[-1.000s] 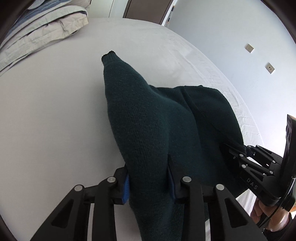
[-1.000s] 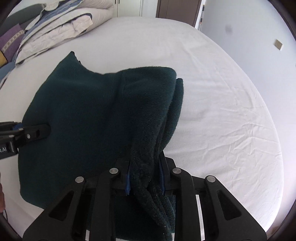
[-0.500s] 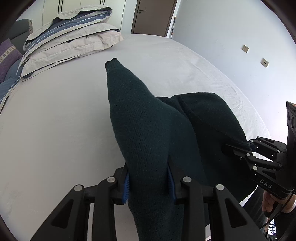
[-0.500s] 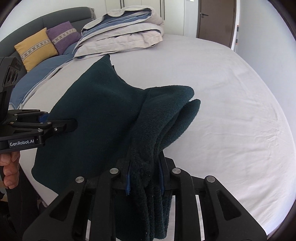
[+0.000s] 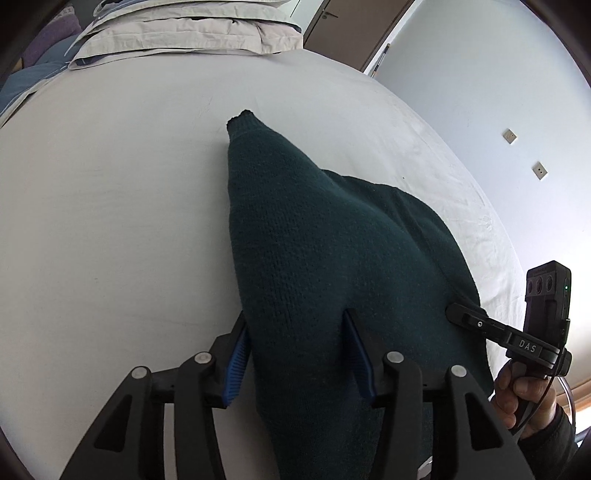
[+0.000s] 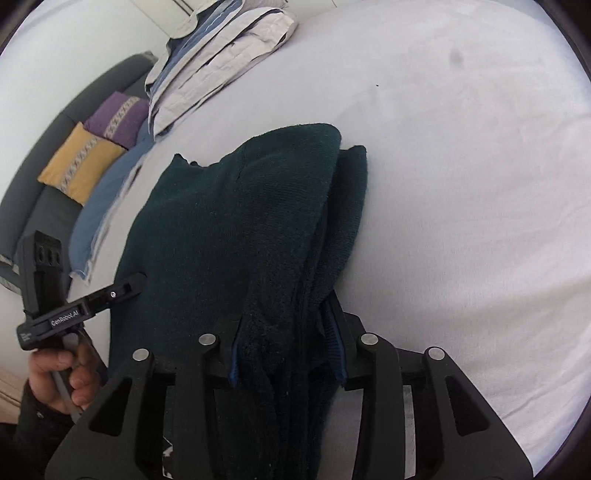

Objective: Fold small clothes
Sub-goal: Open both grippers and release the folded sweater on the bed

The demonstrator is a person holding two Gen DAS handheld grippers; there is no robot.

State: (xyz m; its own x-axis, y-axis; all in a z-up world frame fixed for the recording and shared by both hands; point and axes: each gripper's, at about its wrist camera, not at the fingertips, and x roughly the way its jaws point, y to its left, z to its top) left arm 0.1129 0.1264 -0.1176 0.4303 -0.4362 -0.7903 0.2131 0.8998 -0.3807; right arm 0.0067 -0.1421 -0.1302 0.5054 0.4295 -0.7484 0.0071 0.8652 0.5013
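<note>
Left wrist view: white bed [image 5: 110, 229] fills the room under pale walls, folded bedding [image 5: 184, 40] stacked beyond. Dark green sweater [image 5: 314, 258] drapes onto it, between both grippers' fingers, which have just been opening: left gripper [image 5: 295, 354], right gripper [image 6: 288, 354].

White bed [image 5: 110, 221], folded duvet [image 6: 214, 62], dark door [image 5: 351, 29], pale wall [image 5: 480, 92].

— What is seen between the jaws?
— A dark green sweater [image 5: 314, 258] of matt, coarse knit, its loops showing.
— And beyond the jaws?
— A bed [image 5: 110, 221] sheeted in smooth, matt white cloth, faintly creased; the left gripper [image 5: 299, 354] is made of matt black plastic with ribbed blue pads [image 5: 236, 354].
</note>
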